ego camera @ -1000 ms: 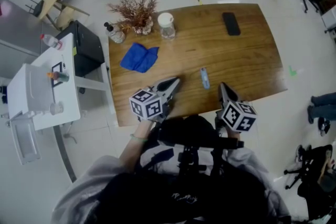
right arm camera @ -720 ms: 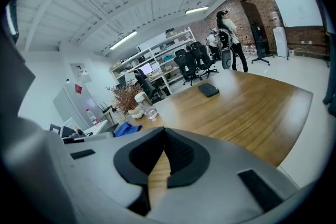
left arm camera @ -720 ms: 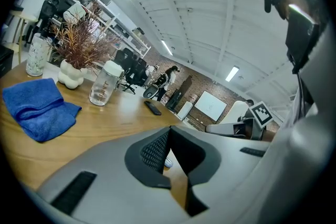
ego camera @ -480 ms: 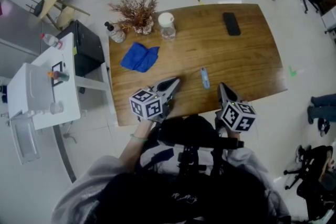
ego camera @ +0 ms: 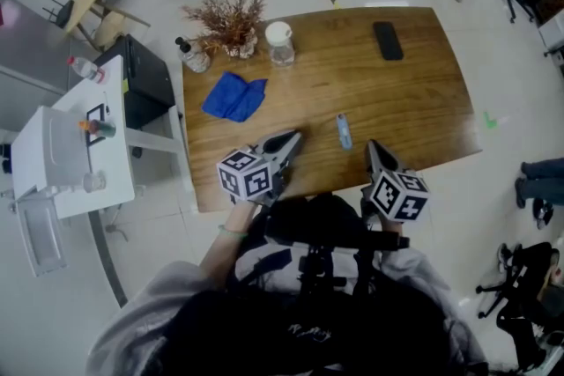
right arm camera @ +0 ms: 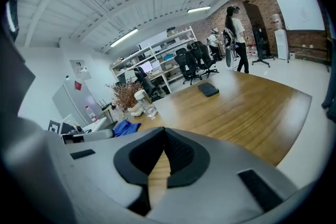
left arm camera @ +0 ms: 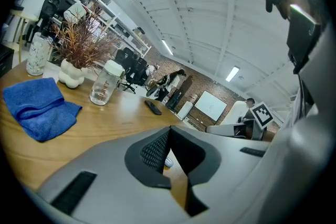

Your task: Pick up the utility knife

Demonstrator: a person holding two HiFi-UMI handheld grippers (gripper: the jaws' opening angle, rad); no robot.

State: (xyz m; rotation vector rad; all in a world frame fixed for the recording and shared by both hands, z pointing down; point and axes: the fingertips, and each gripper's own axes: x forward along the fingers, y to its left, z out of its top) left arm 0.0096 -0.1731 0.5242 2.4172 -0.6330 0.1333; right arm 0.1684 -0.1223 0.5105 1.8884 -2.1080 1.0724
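Utility knife (ego camera: 343, 131) flat on the wooden table (ego camera: 423, 101), around 6 o'clock from the table's middle and near the front edge, lined up roughly 12-to-6. Touching nothing but the wood, and apart from both grippers.

Left gripper (ego camera: 293, 136) at about 9 o'clock of the knife, tips over the table and pointing toward 1 o'clock. Jaws pressed together, pinching nothing – just bare pads meeting in its own view.

Right gripper (ego camera: 371, 143) at about 4 o'clock of the knife, a bit closer to it than the left one, pointing toward 11 o'clock. Jaws pressed together too, with nothing between them.

Further up the table:
- blue cloth (ego camera: 234, 97) crumpled at 10 o'clock of the knife
- clear jar (ego camera: 279, 42) with a white lid at 11 o'clock
- dried plant (ego camera: 231, 16) in a white pot just beside the jar, at its 9 o'clock
- pump bottle (ego camera: 192, 55) at the far left corner
- black phone (ego camera: 387, 40) lying flat at 1 o'clock of the knife – well apart from everything else
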